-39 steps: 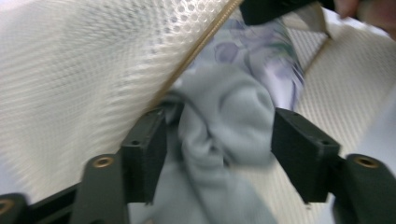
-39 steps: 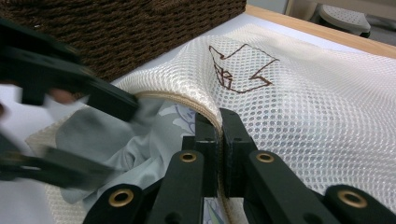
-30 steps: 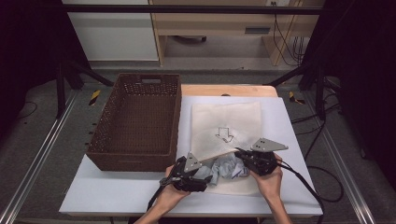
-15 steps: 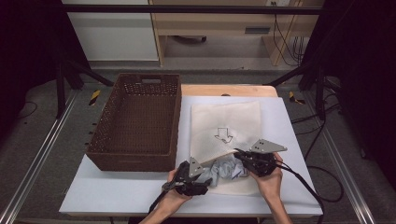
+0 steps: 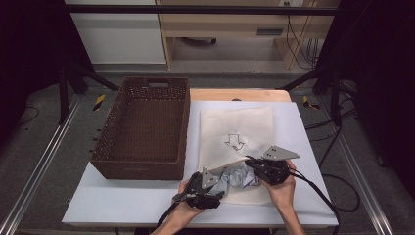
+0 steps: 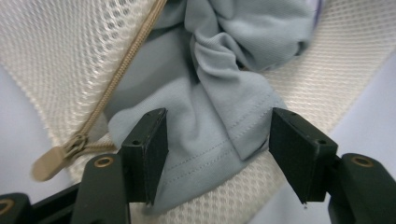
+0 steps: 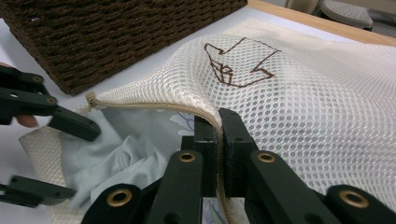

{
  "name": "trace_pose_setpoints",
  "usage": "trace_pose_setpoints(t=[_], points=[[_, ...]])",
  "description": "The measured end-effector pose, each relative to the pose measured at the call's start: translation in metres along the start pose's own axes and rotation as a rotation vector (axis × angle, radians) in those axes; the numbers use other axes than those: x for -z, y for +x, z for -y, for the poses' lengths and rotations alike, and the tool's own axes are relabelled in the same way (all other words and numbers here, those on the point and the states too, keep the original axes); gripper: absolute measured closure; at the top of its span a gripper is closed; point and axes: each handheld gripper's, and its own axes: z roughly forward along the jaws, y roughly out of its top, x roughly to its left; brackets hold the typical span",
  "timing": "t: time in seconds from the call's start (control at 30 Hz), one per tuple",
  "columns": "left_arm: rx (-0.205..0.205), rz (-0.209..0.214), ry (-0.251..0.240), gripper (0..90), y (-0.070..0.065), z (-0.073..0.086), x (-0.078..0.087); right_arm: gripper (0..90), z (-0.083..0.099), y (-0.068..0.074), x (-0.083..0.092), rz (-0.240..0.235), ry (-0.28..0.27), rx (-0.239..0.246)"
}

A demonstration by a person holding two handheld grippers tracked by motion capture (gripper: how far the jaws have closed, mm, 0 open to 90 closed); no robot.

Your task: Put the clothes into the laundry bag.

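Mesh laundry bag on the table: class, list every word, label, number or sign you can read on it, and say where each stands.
No words or numbers can be read.
The one sign: a brown stitched arrow outline, with no letters, on the upper face of the mesh laundry bag.

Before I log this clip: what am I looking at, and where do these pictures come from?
A person holds a two-jawed tool in each hand. One camera looks down from above; one rides on each tool.

On the white table stand a brown woven basket and a cream mesh laundry bag. The right tool is shut on the bag's zipper edge, lifting the opening. The left tool has its jaws on either side of a grey garment in the bag's mouth; they have just been closing and do not visibly press it yet.
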Motion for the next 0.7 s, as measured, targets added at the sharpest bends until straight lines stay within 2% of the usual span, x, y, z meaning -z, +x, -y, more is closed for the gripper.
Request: trace_pose_setpoints(t=[0.03,0.07,0.2,0.23,0.27,0.3,0.33,0.4,0.57,0.63,0.7], points=[[0.012,0.001,-0.006,37.2,-0.001,-0.001,-0.002,86.6,0.000,0.000,0.000,-0.002,0.001,0.001],[0.012,-0.020,-0.003,38.7,-0.002,-0.002,-0.003,86.6,0.000,0.000,0.000,-0.002,0.002,-0.001],[-0.020,-0.057,-0.011,55.1,-0.009,-0.006,-0.006,86.7,0.000,0.000,0.000,-0.003,0.000,-0.003],[-0.022,-0.063,-0.009,62.3,-0.009,-0.006,-0.007,86.6,0.000,0.000,0.000,-0.004,0.002,-0.006],[-0.022,-0.070,-0.004,64.8,-0.009,-0.007,-0.006,86.7,0.000,0.000,0.000,-0.005,0.001,-0.005],[-0.019,-0.067,-0.010,72.4,-0.007,-0.008,-0.007,86.7,0.000,0.000,0.000,-0.005,0.001,-0.005],[-0.009,-0.055,-0.006,75.6,-0.005,-0.009,-0.007,86.7,-0.001,0.000,0.000,-0.006,0.001,-0.008],[0.005,-0.047,-0.015,78.4,-0.002,-0.013,-0.006,86.7,-0.001,-0.001,0.000,-0.008,0.001,-0.010],[-0.017,-0.056,-0.063,79.5,-0.003,-0.031,-0.011,86.8,-0.001,-0.002,0.000,-0.012,-0.002,-0.022],[-0.028,-0.082,-0.070,79.4,-0.005,-0.038,-0.019,86.9,-0.001,-0.001,0.000,-0.012,-0.004,-0.023],[-0.012,-0.110,-0.079,79.0,-0.005,-0.044,-0.027,86.9,-0.002,-0.002,0.001,-0.013,-0.007,-0.022]])
